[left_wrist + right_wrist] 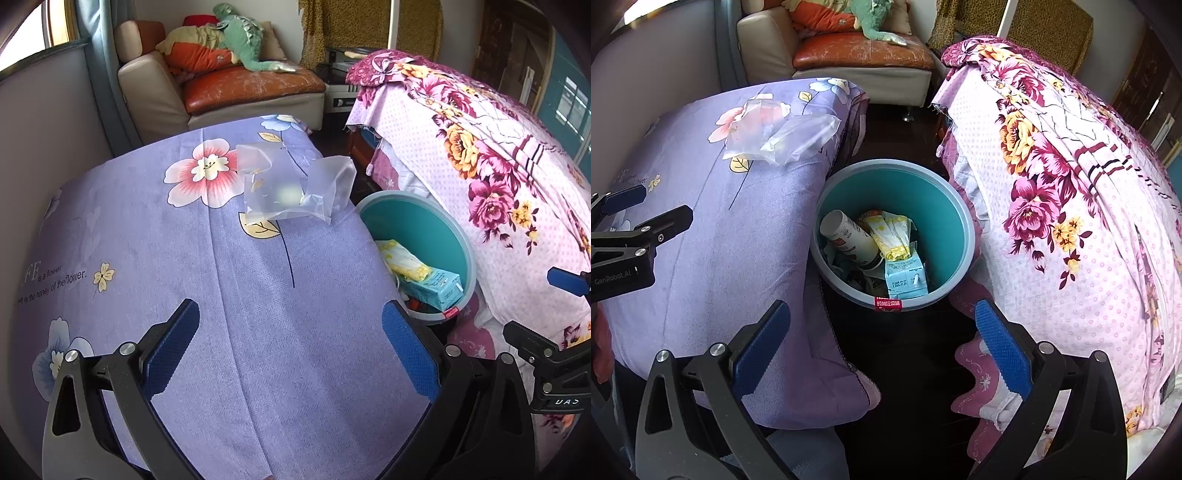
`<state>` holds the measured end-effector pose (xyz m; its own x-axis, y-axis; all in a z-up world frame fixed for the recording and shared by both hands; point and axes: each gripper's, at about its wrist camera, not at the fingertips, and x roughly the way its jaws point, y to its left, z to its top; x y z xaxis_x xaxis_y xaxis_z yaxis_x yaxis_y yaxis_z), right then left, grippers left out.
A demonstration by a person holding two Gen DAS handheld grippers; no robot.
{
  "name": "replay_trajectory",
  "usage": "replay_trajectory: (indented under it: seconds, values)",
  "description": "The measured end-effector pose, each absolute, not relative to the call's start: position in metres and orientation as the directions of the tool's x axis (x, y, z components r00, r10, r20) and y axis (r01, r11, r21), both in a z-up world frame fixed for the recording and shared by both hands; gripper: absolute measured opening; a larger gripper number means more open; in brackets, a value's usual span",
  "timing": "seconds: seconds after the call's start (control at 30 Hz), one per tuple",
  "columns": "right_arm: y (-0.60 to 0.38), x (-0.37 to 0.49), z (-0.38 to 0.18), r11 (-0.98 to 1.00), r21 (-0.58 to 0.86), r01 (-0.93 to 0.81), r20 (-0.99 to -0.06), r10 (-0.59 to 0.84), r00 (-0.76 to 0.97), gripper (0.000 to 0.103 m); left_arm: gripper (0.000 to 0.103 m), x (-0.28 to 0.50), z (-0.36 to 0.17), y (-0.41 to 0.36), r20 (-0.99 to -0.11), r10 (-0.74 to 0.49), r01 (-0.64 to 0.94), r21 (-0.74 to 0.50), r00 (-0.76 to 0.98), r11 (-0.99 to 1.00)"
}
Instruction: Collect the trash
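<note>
Two clear plastic bags [291, 184] [775, 136] lie crumpled on the purple flowered cloth [229, 295] [738, 240], near its far right edge. My left gripper [291, 347] hovers open over the cloth, well short of the bags, with nothing between its fingers. A teal bin [923, 192] [417, 218] stands on the dark floor between the cloth-covered surface and the bed. It holds a white cup [849, 240], a yellow wrapper [890, 236] and a blue carton [905, 277]. My right gripper [882, 347] hangs open and empty above the floor just before the bin.
A bed with a pink flowered cover [1071, 221] [498, 177] borders the bin on the right. A beige and orange sofa [221, 92] with cushions and a green plush toy stands behind. A narrow dark floor strip [905, 369] runs between bed and cloth.
</note>
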<state>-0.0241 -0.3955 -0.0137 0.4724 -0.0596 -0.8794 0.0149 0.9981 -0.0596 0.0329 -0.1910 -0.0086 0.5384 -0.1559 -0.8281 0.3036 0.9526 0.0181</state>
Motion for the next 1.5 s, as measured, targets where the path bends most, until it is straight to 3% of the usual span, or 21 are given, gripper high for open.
replay_trajectory:
  seconds: [1.5]
  values:
    - [-0.413, 0.015, -0.059, 0.998, -0.029, 0.064, -0.91, -0.053, 0.412, 0.096, 0.099, 0.064, -0.055, -0.208, -0.852, -0.146, 0.318, 0.025, 0.503, 0.948]
